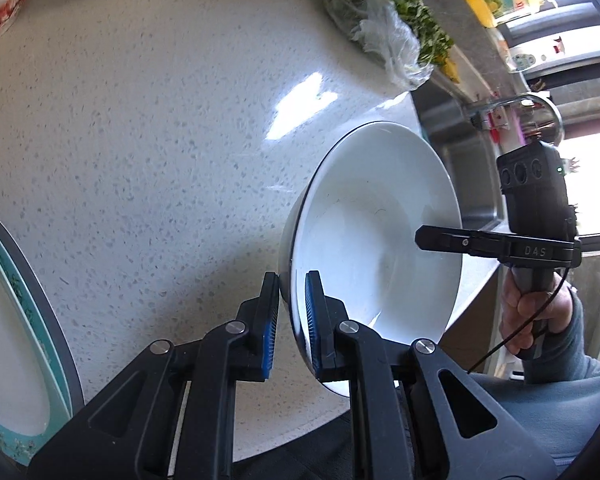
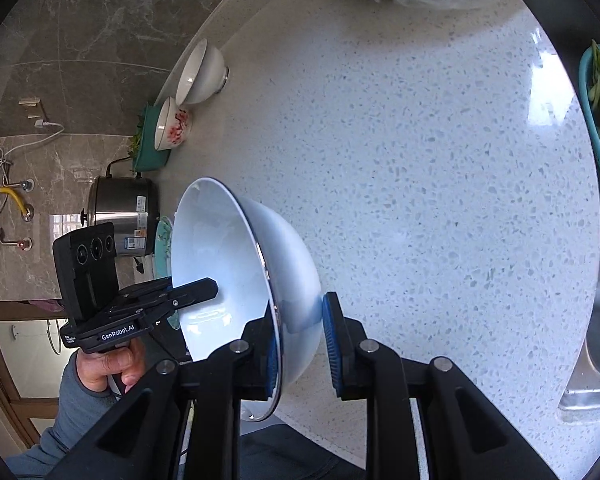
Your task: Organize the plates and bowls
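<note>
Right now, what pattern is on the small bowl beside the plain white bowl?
Red flowers on white, clearest on the small bowl in the right wrist view.

Speckled white countertop (image 2: pixel 440 200): two bowls (image 2: pixel 202 74) at back edge, bagged greens (image 1: pixel 384 20), teal-rimmed plate (image 1: pixel 16 320).

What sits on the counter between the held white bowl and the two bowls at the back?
Nothing visible. The white bowl is gripped at opposite rims by both tools, and the speckled counter runs bare to the plain bowl and the red-flowered bowl. The bagged greens lie off to one side.
</note>
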A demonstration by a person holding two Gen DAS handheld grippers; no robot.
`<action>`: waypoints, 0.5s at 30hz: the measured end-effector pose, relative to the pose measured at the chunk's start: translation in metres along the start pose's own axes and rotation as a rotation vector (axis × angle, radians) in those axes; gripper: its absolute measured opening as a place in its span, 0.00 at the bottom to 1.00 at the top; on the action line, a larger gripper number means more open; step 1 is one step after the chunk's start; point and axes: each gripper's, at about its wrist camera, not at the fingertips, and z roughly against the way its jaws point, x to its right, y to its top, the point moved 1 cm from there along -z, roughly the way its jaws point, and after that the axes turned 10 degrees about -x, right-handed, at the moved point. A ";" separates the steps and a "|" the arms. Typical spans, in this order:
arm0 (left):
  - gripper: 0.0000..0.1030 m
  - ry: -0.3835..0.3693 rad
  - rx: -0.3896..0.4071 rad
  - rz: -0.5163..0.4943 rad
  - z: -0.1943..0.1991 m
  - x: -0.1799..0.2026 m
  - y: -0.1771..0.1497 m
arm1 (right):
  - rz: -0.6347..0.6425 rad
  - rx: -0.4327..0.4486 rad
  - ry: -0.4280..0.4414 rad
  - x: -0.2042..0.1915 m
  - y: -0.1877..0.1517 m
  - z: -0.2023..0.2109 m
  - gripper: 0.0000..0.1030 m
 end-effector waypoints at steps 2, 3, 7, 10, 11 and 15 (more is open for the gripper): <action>0.11 0.013 0.000 0.002 -0.006 0.000 0.001 | -0.010 -0.012 0.001 0.005 0.001 -0.004 0.22; 0.11 0.013 0.003 0.007 -0.008 -0.001 0.001 | -0.013 -0.016 0.004 0.008 0.001 -0.006 0.22; 0.11 0.016 0.005 0.021 -0.013 -0.006 -0.001 | -0.013 -0.033 0.007 0.010 0.007 -0.013 0.22; 0.11 0.015 0.007 0.035 -0.016 -0.010 -0.001 | -0.009 -0.042 0.007 0.013 0.009 -0.017 0.22; 0.11 0.016 0.007 0.037 -0.017 -0.011 -0.001 | -0.013 -0.048 0.008 0.014 0.009 -0.018 0.22; 0.11 0.016 0.006 0.057 -0.022 -0.016 0.000 | -0.012 -0.061 0.003 0.016 0.011 -0.024 0.22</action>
